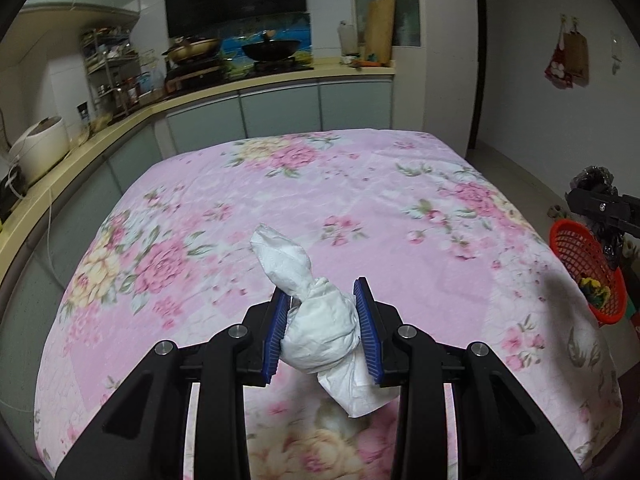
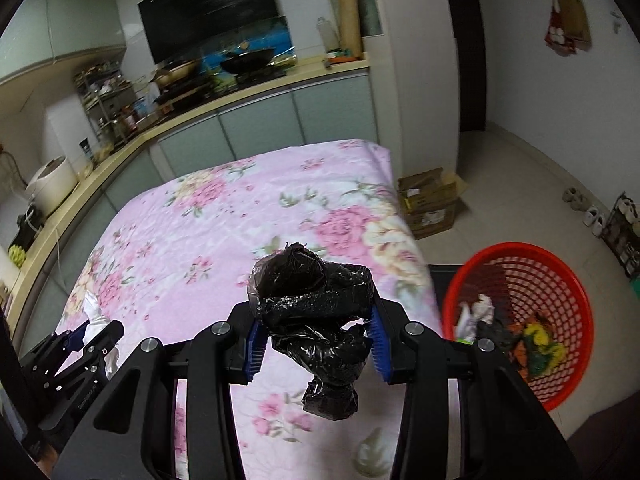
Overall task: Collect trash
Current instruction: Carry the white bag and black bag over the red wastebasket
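left gripper (image 1: 324, 332) clamped on a crumpled white tissue (image 1: 320, 320), right gripper (image 2: 316, 344) squeezing a wadded black plastic bag (image 2: 316, 300) – both above the floral tablecloth (image 1: 360, 200), red basket (image 2: 560, 280) just beside

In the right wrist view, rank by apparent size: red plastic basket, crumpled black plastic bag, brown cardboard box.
1. Red plastic basket.
2. Crumpled black plastic bag, though it is nearest the camera, so inflated.
3. Brown cardboard box, farther off.

Left claw (image 1: 322, 322) clamped on load, right claw (image 2: 316, 330) likewise, both pitched downward.
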`<state>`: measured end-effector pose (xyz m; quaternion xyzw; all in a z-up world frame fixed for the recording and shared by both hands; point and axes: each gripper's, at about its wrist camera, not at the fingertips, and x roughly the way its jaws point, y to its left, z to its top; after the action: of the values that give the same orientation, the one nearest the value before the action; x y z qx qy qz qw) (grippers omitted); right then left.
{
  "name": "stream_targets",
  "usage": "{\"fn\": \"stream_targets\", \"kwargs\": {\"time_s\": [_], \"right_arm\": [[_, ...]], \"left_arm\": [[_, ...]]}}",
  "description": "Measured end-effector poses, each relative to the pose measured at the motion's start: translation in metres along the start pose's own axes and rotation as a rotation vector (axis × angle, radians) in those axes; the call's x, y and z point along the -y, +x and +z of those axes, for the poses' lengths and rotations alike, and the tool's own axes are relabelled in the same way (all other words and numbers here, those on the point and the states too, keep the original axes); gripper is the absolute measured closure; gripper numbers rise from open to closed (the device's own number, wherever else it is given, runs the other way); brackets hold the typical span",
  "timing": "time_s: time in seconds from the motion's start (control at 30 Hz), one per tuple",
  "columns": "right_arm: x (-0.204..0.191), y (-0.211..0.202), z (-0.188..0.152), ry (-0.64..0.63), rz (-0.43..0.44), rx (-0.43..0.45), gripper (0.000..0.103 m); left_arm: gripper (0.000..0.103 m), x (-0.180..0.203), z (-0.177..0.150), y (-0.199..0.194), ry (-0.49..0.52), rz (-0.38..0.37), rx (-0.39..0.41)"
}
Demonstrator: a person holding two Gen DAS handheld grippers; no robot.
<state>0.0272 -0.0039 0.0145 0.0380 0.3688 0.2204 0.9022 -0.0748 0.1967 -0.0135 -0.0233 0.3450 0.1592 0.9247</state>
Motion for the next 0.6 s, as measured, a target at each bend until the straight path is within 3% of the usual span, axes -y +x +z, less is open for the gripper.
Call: {"fn": "stream_targets", "kwargs": {"time_s": [0.6], "right_arm": [[0.069, -0.026, 0.000, 0.124, -0.092, 0.048, 0.062]], "left_arm": [[0.071, 0.082, 0.032, 0.002, 0.132, -0.126, 0.052]]}}
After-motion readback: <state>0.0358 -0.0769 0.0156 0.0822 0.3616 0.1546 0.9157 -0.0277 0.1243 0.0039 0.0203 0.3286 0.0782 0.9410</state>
